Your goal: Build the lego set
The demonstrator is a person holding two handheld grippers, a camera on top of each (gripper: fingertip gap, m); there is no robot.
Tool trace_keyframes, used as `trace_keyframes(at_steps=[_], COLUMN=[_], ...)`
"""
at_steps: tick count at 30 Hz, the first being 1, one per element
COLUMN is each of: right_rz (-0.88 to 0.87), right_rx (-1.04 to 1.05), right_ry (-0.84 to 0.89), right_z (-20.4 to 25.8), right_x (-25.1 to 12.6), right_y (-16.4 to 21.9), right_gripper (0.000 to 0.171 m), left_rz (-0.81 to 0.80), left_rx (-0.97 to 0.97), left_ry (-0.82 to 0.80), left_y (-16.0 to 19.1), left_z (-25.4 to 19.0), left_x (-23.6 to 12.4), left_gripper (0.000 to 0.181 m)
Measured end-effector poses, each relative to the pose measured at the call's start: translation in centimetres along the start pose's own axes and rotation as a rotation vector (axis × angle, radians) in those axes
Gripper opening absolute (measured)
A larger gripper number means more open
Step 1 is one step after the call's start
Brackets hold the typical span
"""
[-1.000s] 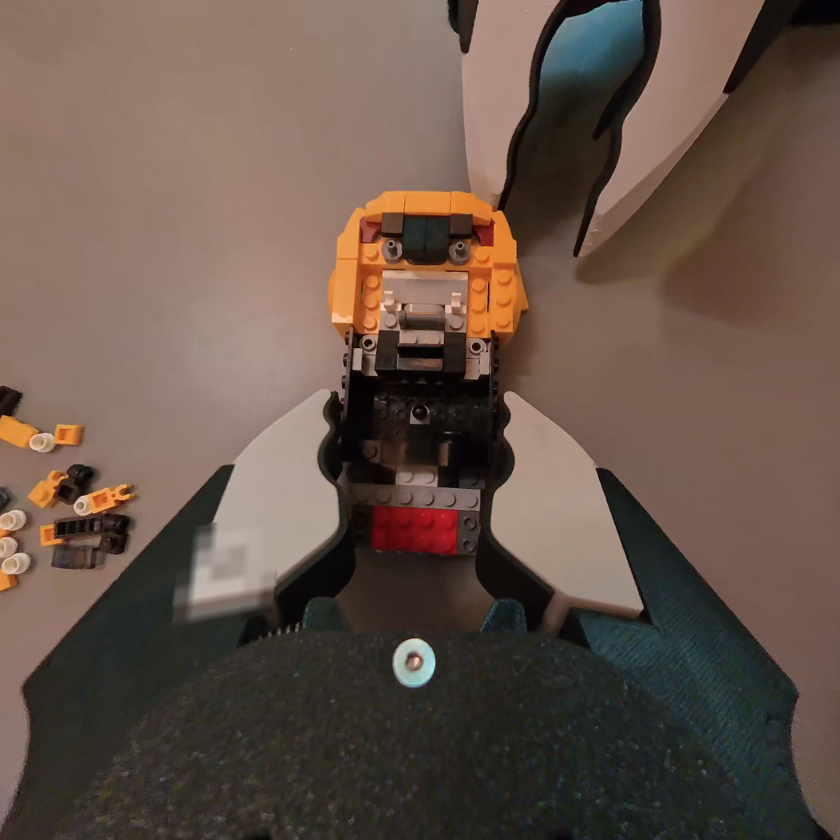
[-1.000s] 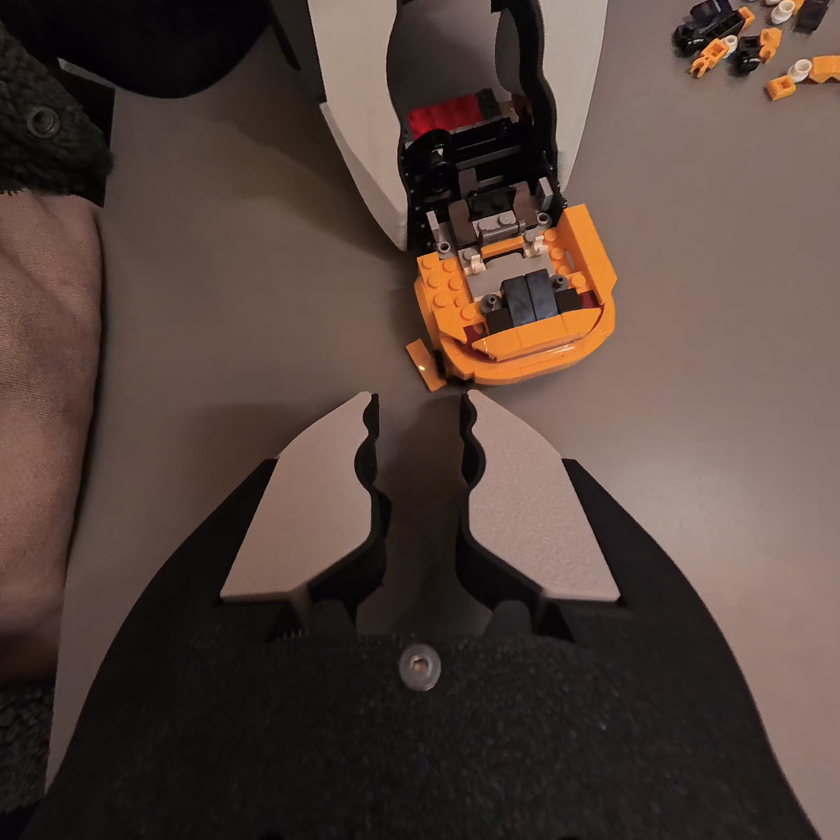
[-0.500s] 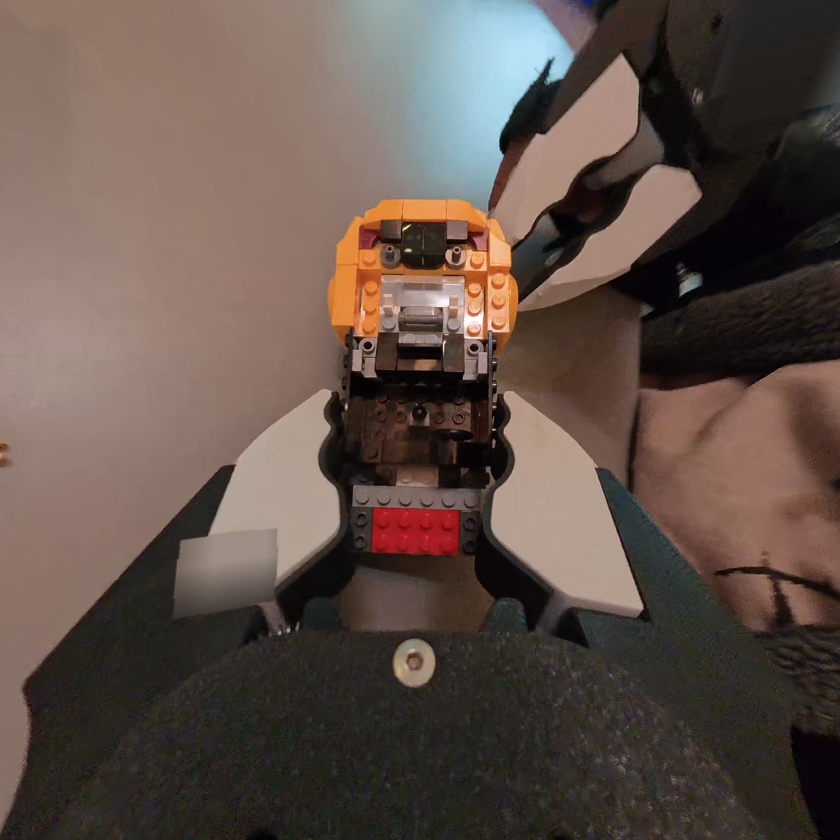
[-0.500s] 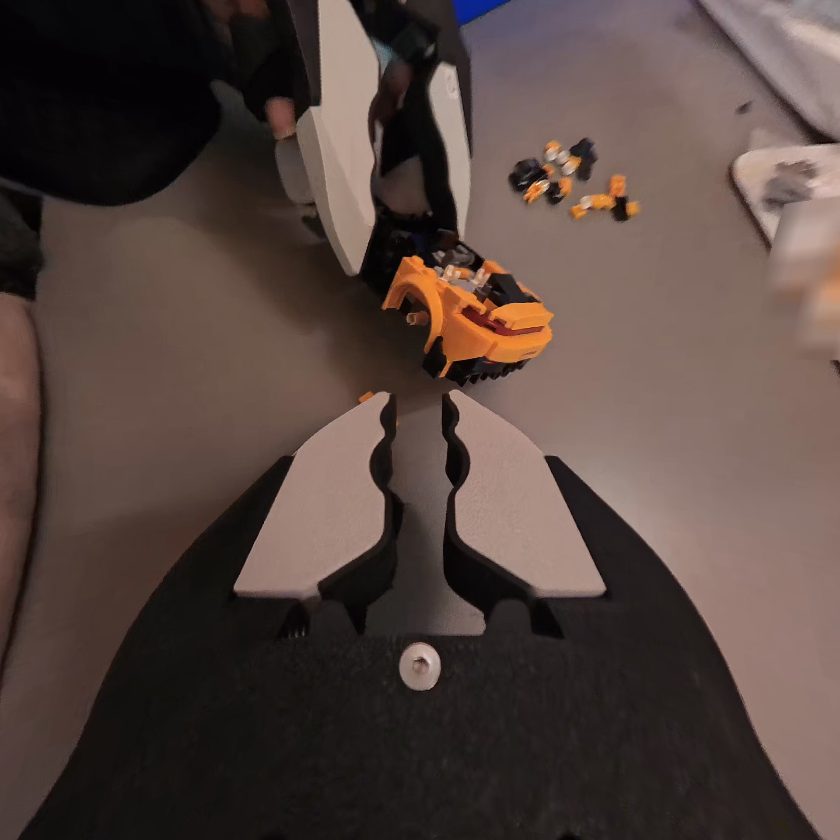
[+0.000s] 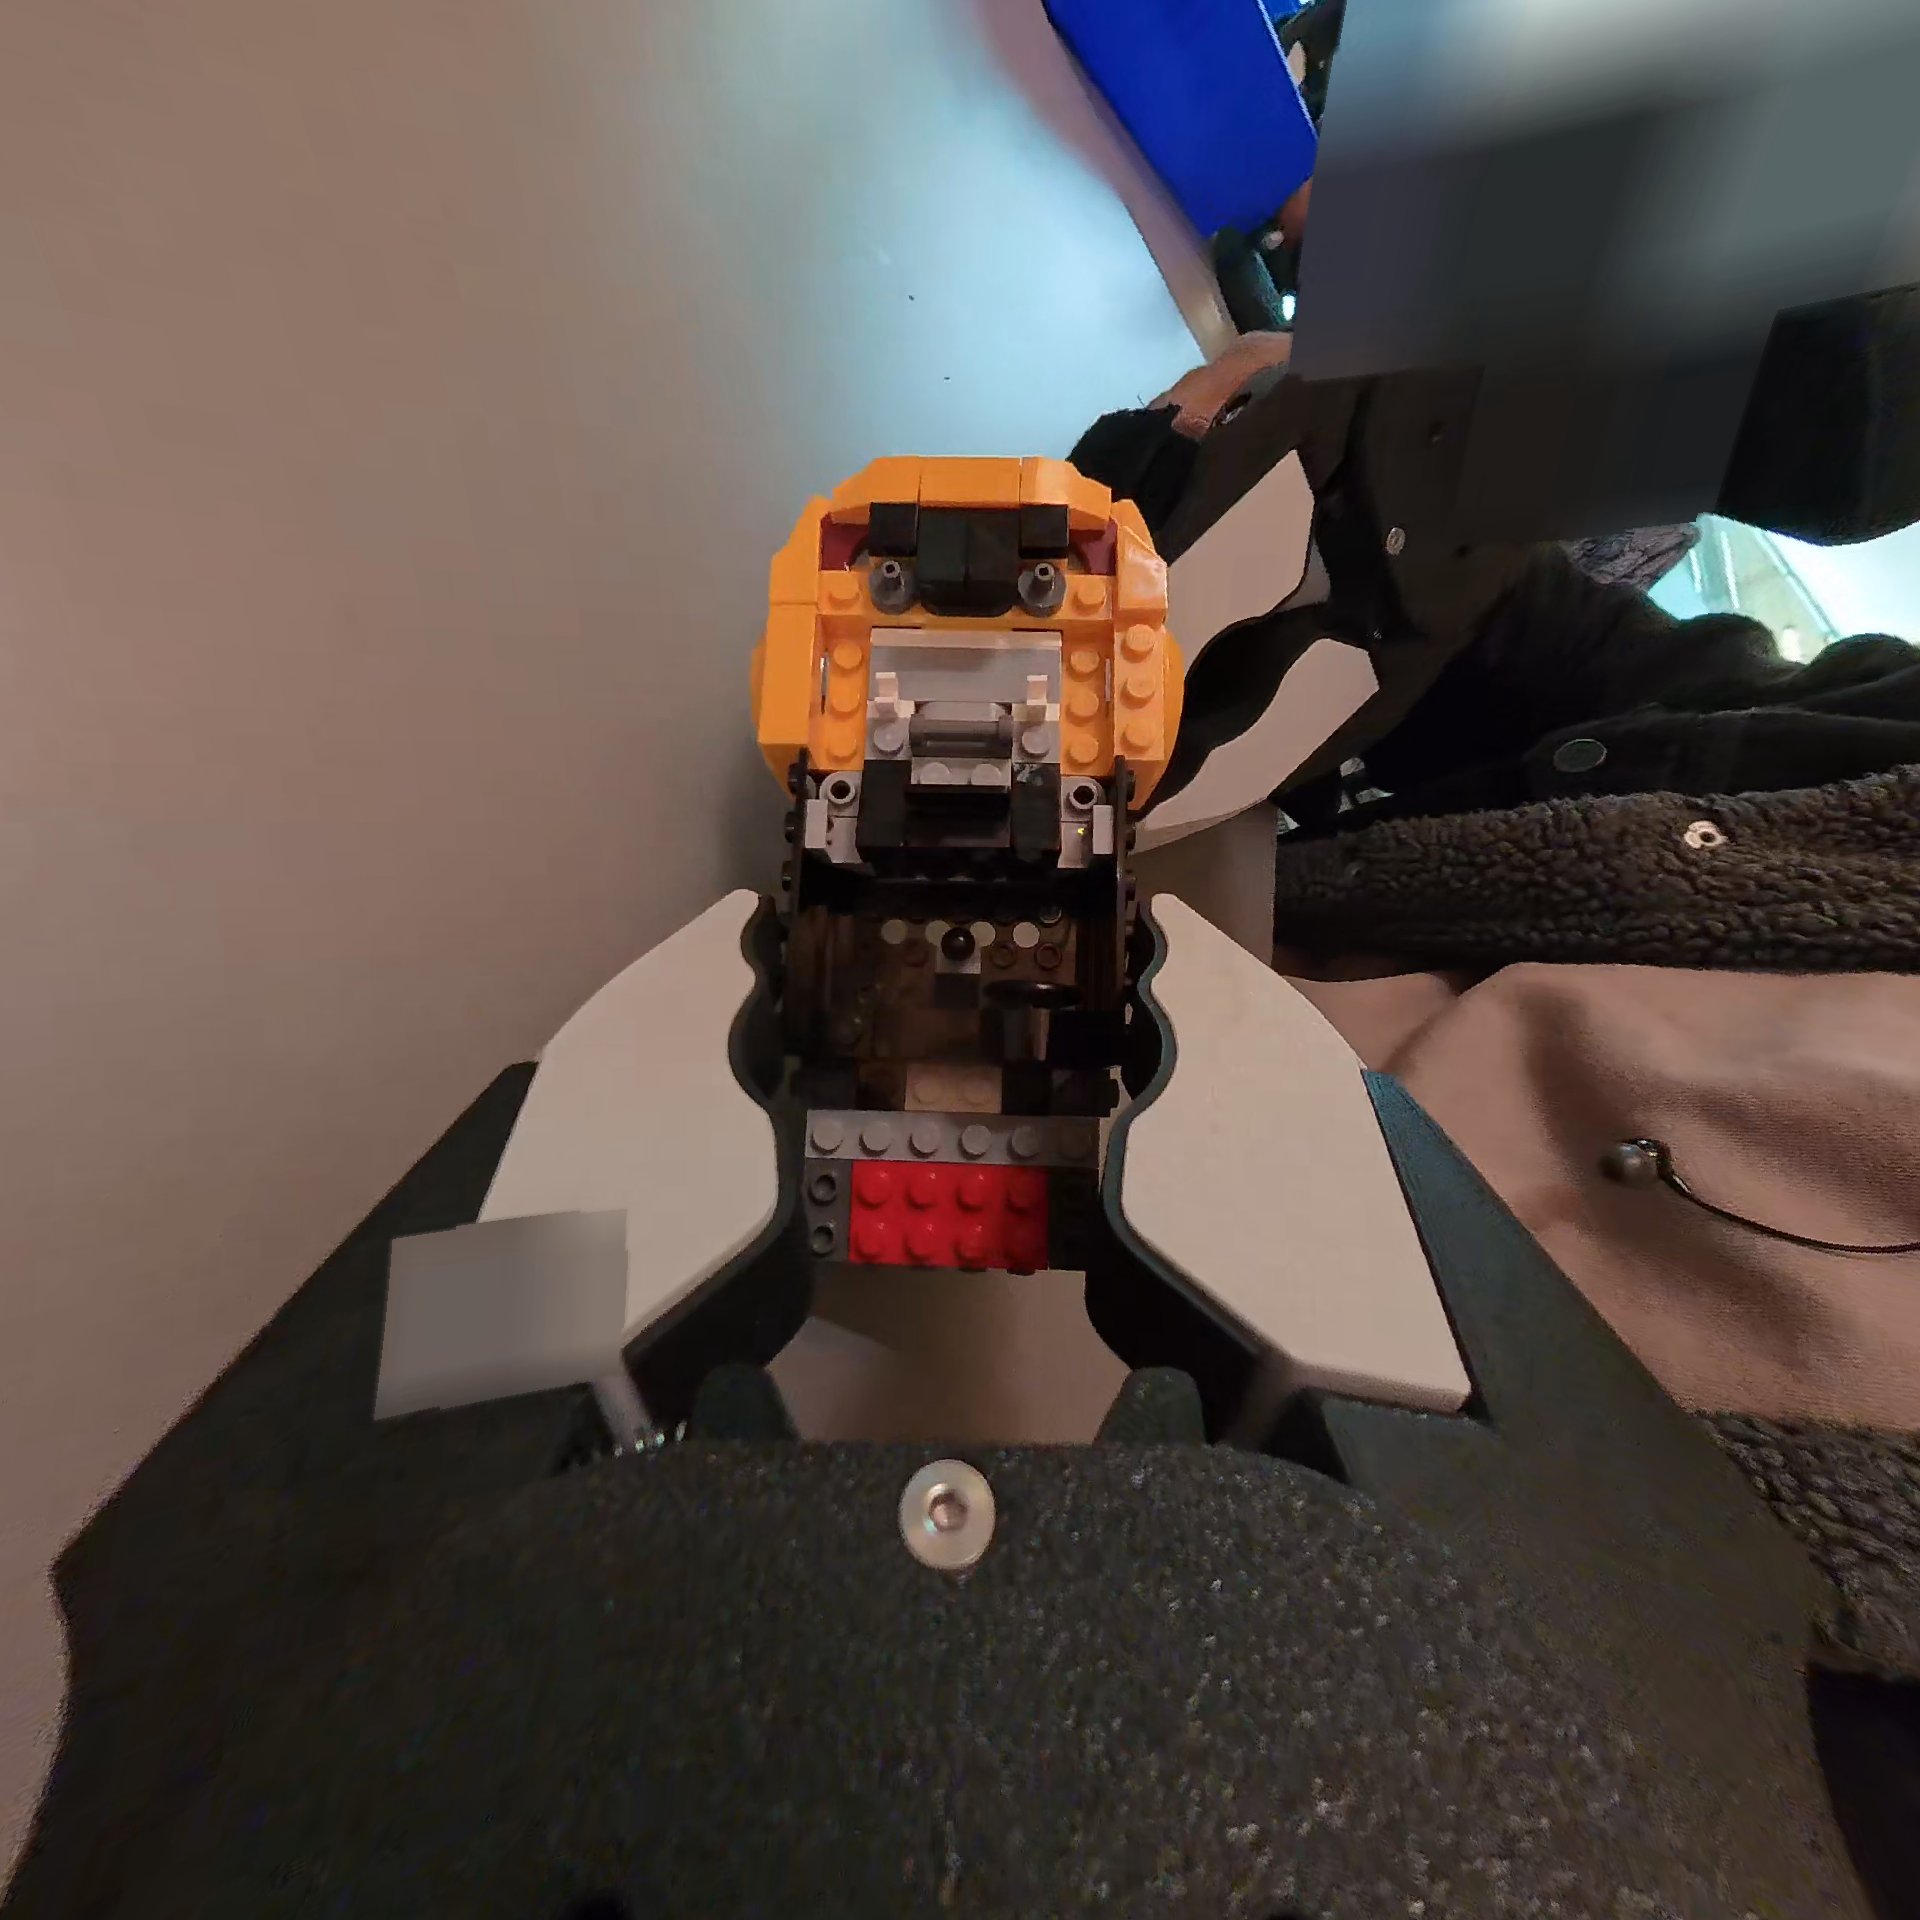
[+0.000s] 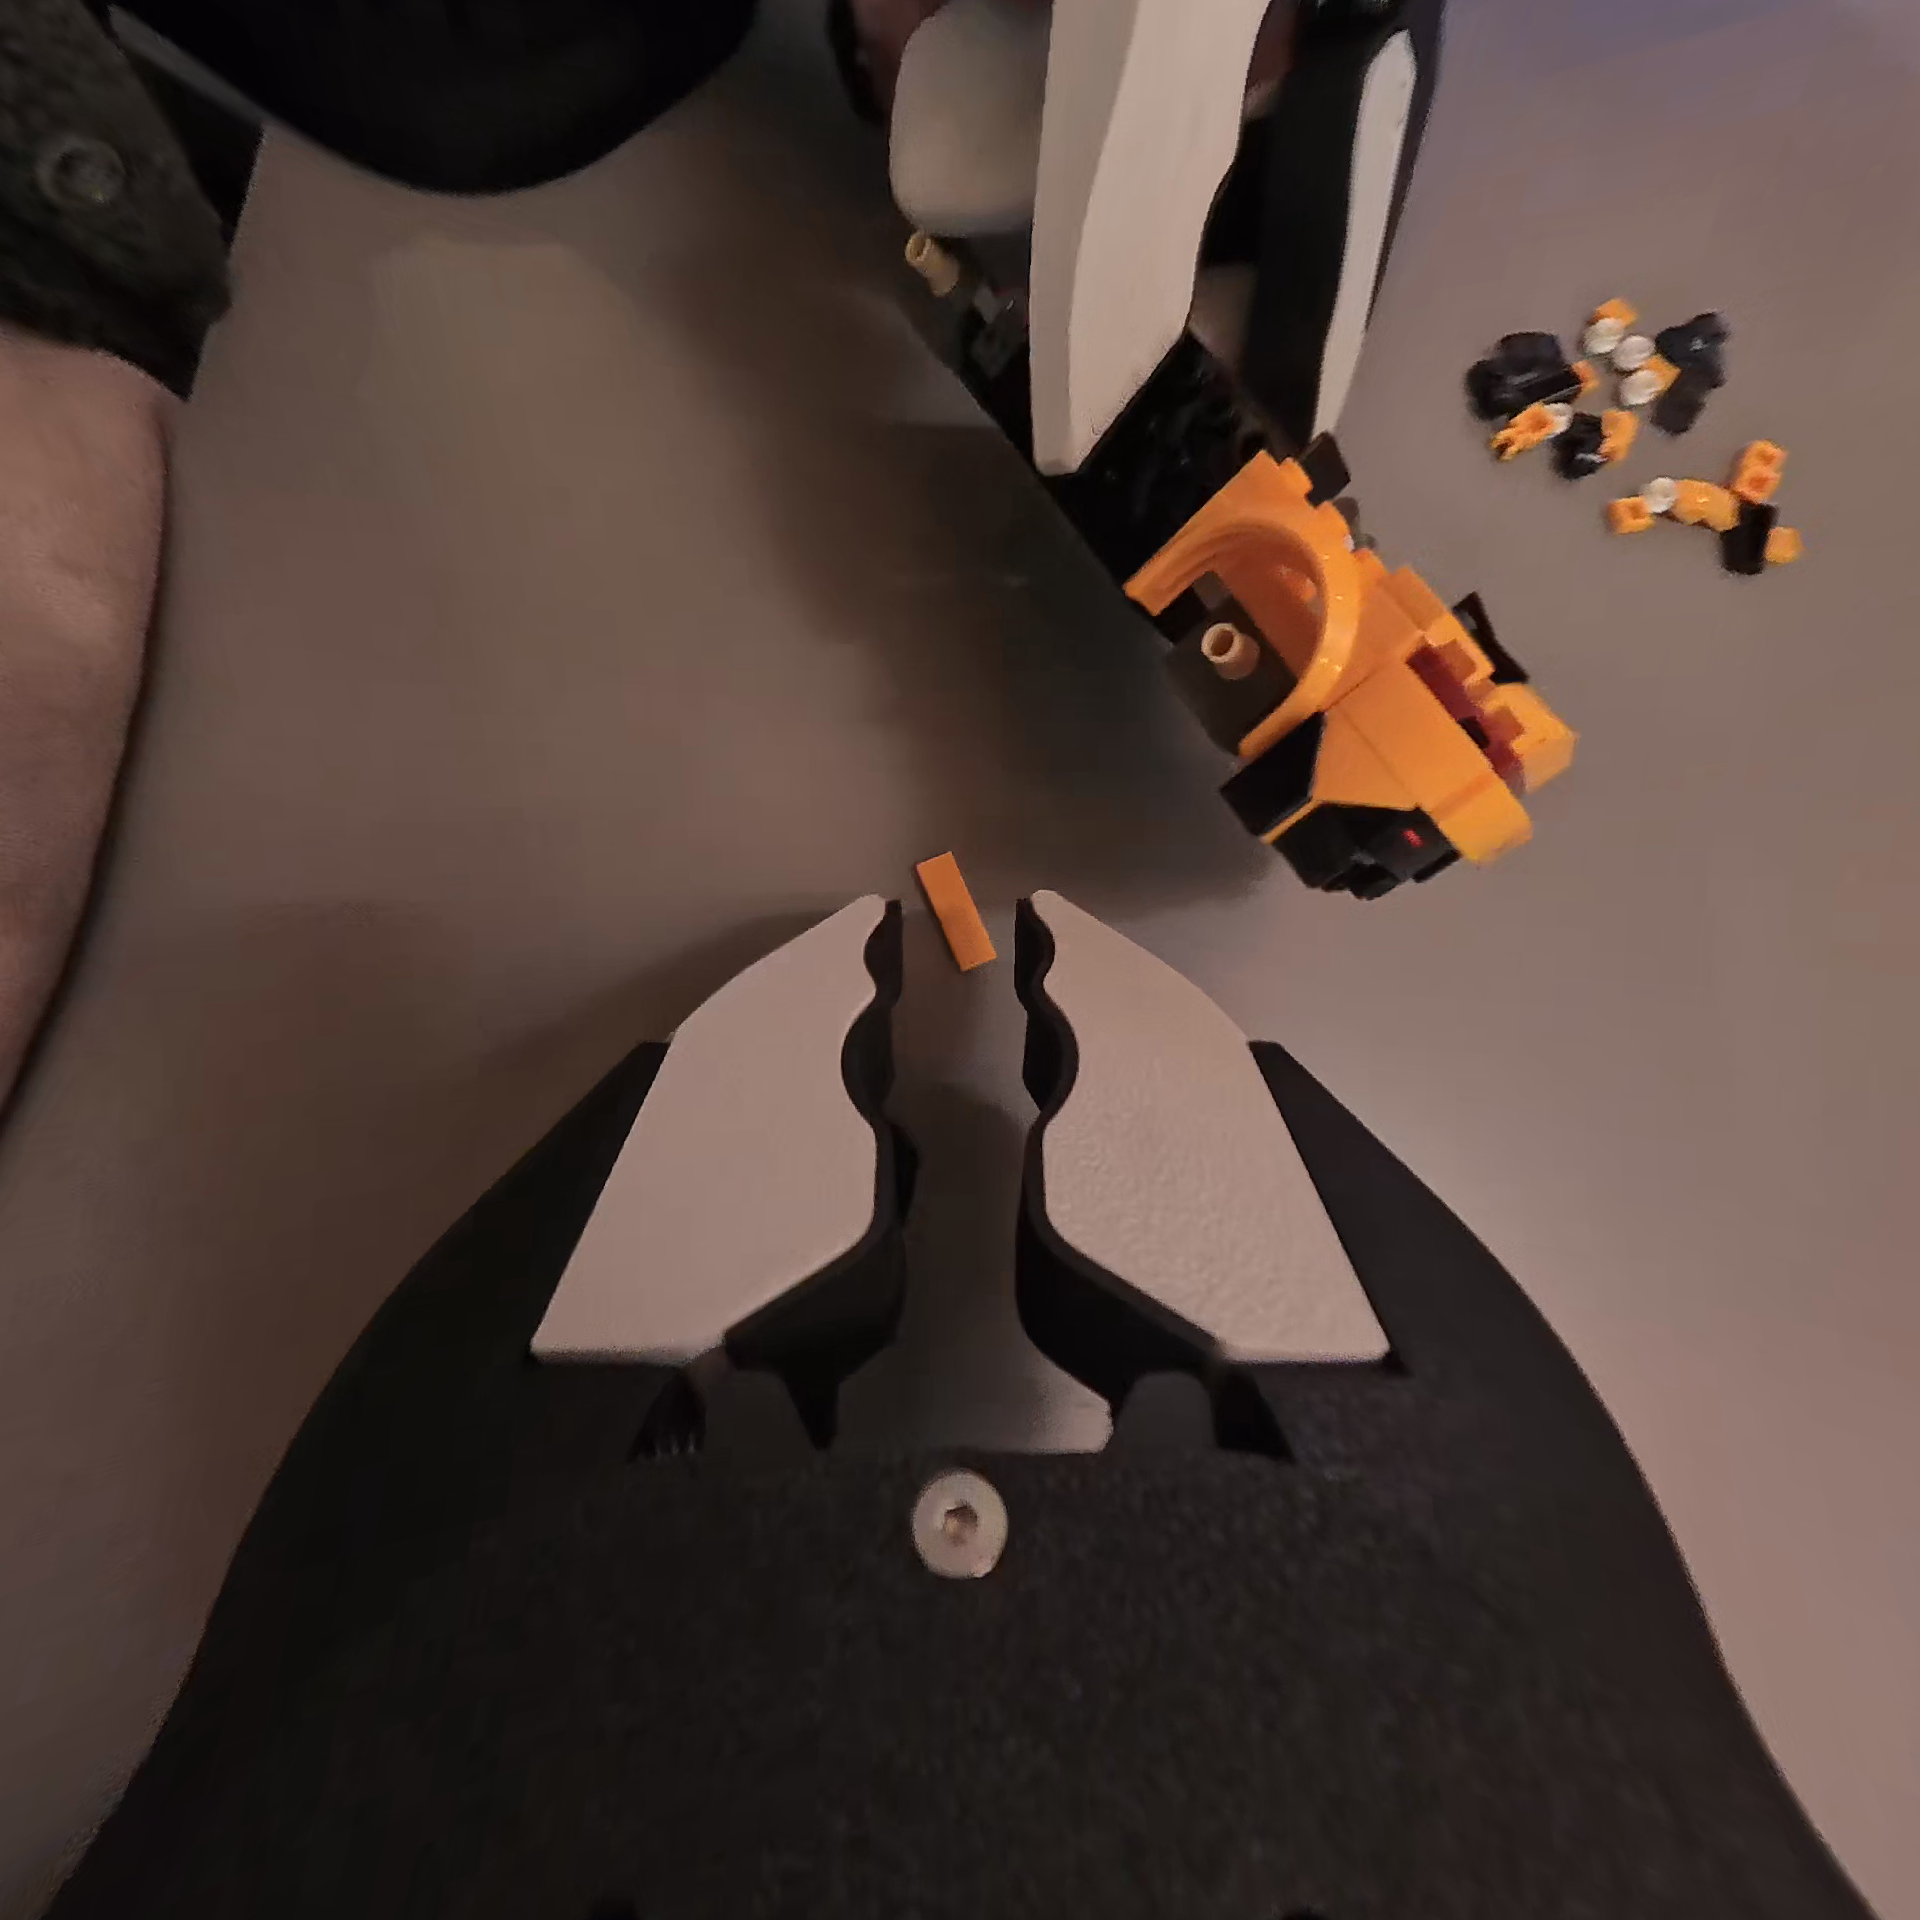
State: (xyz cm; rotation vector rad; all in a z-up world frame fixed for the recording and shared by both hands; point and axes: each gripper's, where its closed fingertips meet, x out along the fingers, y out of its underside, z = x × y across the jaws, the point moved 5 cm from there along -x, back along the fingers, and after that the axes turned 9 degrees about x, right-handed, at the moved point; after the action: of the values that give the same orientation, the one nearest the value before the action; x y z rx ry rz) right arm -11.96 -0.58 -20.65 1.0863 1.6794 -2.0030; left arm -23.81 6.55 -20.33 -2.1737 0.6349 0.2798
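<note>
Grey tabletop [image 6: 520, 623] carries a loose orange tile [image 6: 956, 912]; our right hand-held gripper [image 6: 956, 906], slightly parted, should straddle it squarely while our left hand-held gripper [image 5: 951, 914] pinches the orange car model [image 5: 961, 831].

The left gripper's fingers [image 5: 665, 1049] hide the sides of the lego car [image 5: 961, 831]. The scattered loose pieces [image 6: 1642, 436] are blurred, too small to identify.

Lego model [image 6: 1340, 665] between left gripper [image 5: 951, 914] fingers, flat tile [image 6: 956, 912] at right gripper [image 6: 956, 904] fingertips, loose pieces [image 6: 1642, 436] behind
</note>
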Motion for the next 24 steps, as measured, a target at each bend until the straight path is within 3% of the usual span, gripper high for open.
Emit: trace_keyframes(at_steps=[11, 16, 24], right_rz=[0.263, 0.308, 0.243], right_rx=[-0.079, -0.084, -0.051], right_ry=[-0.132, -0.161, -0.166], right_z=[-0.9, -0.4, 1.1], right_x=[1.9, 2.2, -0.3], right_y=[-0.2, -0.5, -0.1], right_gripper=[0.021, 0.008, 0.007], left_rz=[0.098, 0.158, 0.250], left_rx=[0.197, 0.332, 0.479], left_ry=[-0.228, -0.325, -0.395], left_y=[0.3, 0.5, 1.1], left_z=[0.7, 0.3, -0.3], left_x=[-0.5, -0.3, 1.2], left_gripper=[0.063, 0.063, 0.063])
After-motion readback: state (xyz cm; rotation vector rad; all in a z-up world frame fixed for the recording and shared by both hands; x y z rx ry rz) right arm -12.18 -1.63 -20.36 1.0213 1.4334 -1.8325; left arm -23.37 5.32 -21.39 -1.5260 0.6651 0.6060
